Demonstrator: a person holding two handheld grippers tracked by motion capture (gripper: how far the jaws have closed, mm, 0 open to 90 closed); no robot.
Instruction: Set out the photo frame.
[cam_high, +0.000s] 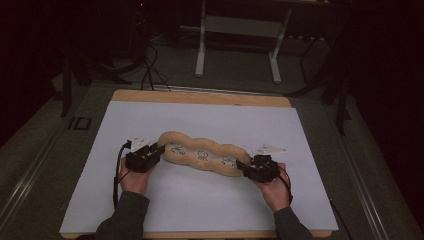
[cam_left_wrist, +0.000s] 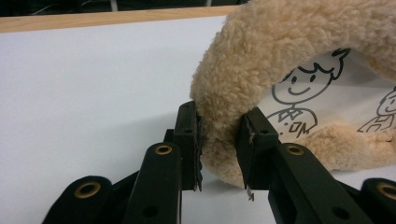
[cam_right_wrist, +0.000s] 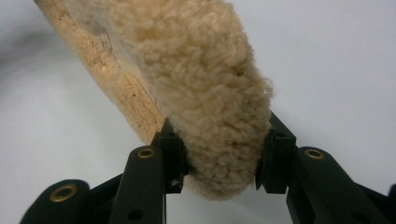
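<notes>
A long tan fleecy cushion (cam_high: 200, 152) with wavy sides and cartoon figures printed on a white panel lies across the white sheet (cam_high: 210, 205). My left gripper (cam_high: 159, 148) is shut on its left end. In the left gripper view the jaws (cam_left_wrist: 222, 149) pinch the fleece rim (cam_left_wrist: 261, 60), and a smiling cartoon figure shows just behind. My right gripper (cam_high: 240, 165) holds the cushion's right end. In the right gripper view both pads (cam_right_wrist: 219, 158) press on the sides of the fleece tip (cam_right_wrist: 201, 79). A hand grips each tool from below.
The white sheet covers a wooden table, whose bare edge (cam_high: 200, 97) shows at the back. Behind it stand a white desk frame (cam_high: 200, 55) and cables (cam_high: 149, 70) on the dark floor. Bare sheet lies in front of and behind the cushion.
</notes>
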